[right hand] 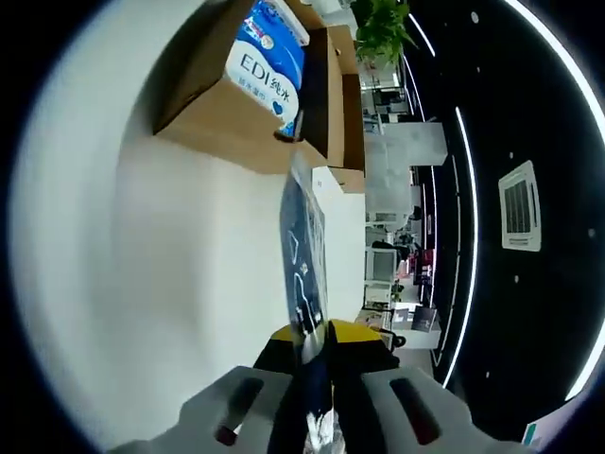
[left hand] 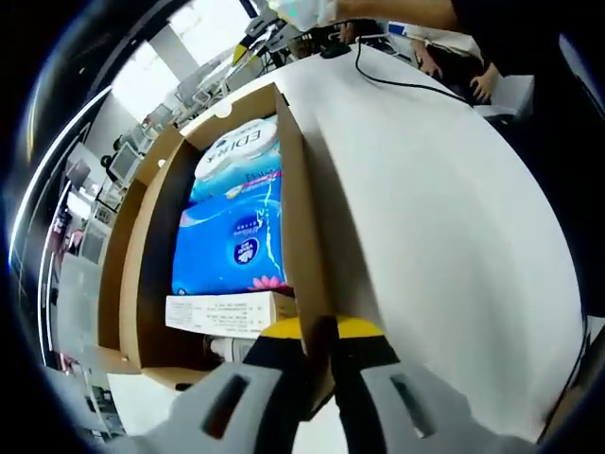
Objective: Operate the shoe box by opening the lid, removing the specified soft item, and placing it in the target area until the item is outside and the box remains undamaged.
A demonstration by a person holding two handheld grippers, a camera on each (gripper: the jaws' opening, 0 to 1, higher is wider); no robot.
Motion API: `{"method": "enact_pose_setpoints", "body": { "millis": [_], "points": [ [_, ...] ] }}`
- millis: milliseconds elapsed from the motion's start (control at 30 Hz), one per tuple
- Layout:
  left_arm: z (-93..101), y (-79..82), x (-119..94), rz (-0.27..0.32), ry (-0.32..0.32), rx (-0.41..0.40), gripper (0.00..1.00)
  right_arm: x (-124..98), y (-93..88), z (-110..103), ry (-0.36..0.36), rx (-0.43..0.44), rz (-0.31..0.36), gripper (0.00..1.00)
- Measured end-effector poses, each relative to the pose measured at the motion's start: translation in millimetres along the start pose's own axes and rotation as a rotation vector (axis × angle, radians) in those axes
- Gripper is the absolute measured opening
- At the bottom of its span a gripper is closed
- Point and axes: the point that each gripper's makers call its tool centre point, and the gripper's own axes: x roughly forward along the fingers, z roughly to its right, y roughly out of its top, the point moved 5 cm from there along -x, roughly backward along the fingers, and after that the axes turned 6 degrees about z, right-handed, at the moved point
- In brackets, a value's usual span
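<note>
— Gripping what, the left gripper (left hand: 319, 378)?
— Box (left hand: 142, 284) wall, jaws pinched on it; blue pack (left hand: 232, 241) lies inside.
— And the right gripper (right hand: 315, 378)?
— Clamped on a dark pouch (right hand: 302, 255) above the white table (right hand: 142, 284).

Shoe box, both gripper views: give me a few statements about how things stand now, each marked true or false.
1. The shoe box is open, its contents showing. True.
2. The left gripper is shut on the box's side wall. True.
3. The right gripper is open and holds nothing. False: it is shut on a thin, glossy dark packet.
4. The blue tissue packs lie on the table outside the box. False: they lie inside it.
5. A white carton lies in the box at the end nearer the left gripper. True.
</note>
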Motion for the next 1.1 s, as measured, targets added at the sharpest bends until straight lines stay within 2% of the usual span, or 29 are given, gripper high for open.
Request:
{"method": "enact_pose_setpoints", "body": {
  "millis": [500,1100],
  "points": [
    [1.9,-0.2,0.7,-0.006,0.005,-0.002,0.08,25.7,-8.5,-30.9,0.081,0.013,0.020,0.00],
    [3.1,1.5,1.4,-0.009,0.004,0.002,0.08,49.5,-4.8,-58.4,0.174,0.027,0.038,0.01]
  ]
}}
